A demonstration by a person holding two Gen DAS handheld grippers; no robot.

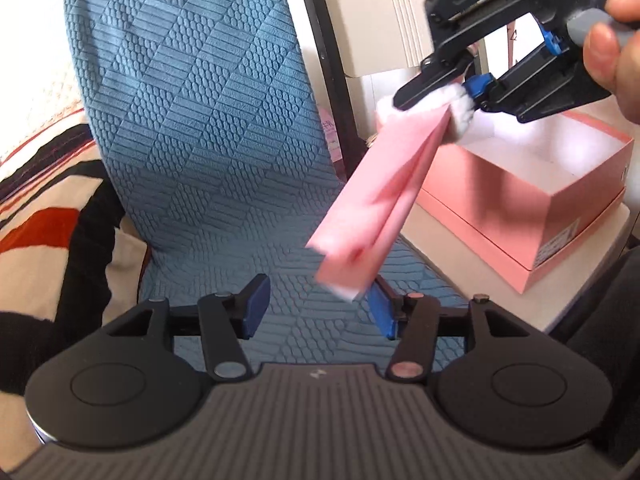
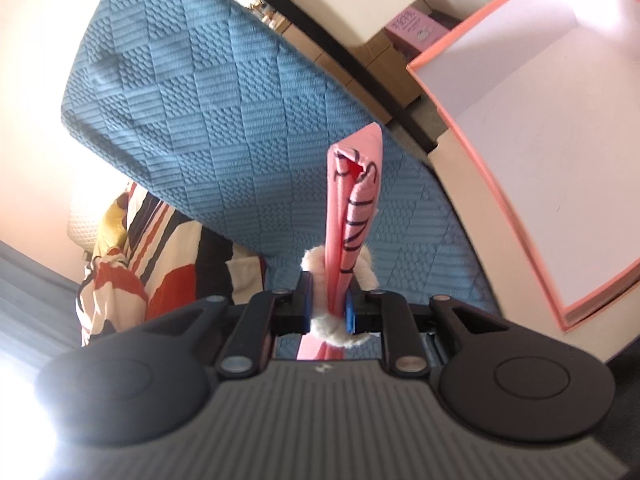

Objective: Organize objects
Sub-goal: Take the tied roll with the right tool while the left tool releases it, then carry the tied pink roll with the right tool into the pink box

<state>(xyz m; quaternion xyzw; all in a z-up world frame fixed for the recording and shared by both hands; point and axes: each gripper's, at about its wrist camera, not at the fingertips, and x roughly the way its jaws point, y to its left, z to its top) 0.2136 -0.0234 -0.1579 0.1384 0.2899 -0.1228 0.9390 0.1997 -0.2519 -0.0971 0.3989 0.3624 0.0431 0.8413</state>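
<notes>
Over the blue textured chair (image 1: 192, 128), the right gripper (image 1: 460, 88) has its jaws closed on a folded pink sock (image 1: 372, 204) with a white fluffy cuff (image 1: 460, 110). The grip sits at the cuff end, and the rest of the sock slants down and away from it, its far end hanging free just above the left gripper (image 1: 320, 308). The jaws of the left gripper stand apart with nothing pressed between them; the sock's lower tip is close by its right blue pad (image 1: 382, 312), though I cannot tell whether the two touch. A person's hand (image 1: 616, 40) is wrapped around the handle of the right gripper, fingers curled near the upper right

Seen from the right wrist, the sock (image 2: 352, 216) stands up between the blue pads of that gripper (image 2: 329, 312), black lettering or stripes showing along its folded edge, the white fluff (image 2: 332, 328) bulging out on either side of the grip

Beside the chair, to its right, a pink box (image 1: 532, 184) sits open on a pale worktop (image 1: 452, 256), white inside, resting on what looks like its own lid. Nothing is inside the part of the box that shows. A striped red, black and cream cloth (image 1: 48, 220) lies to the left of the chair, partly tucked against its seat
</notes>
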